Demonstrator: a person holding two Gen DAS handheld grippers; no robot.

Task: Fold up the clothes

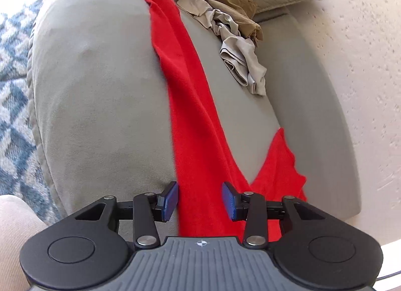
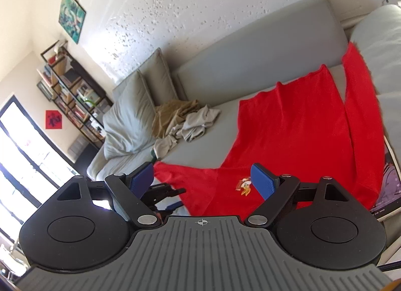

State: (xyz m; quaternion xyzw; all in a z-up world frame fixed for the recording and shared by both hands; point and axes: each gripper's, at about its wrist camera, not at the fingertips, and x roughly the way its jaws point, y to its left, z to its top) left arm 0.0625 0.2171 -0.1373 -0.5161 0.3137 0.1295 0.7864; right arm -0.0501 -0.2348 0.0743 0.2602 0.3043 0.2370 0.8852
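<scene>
Left gripper [image 1: 200, 199] fingers straddle the red garment [image 1: 190, 120] on the sofa [image 1: 100, 95], not clamping; right gripper [image 2: 203, 183] (fingers wide apart) hovers over it.

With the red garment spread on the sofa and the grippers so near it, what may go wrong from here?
1. The left gripper has a strip of the red garment between its pads with a gap on one side; a pull now may let it slip out.
2. The right gripper is wide open above the garment, so one corner alone may be dragged, skewing the fold.
3. The crumpled clothes pile lies close and may catch.
</scene>
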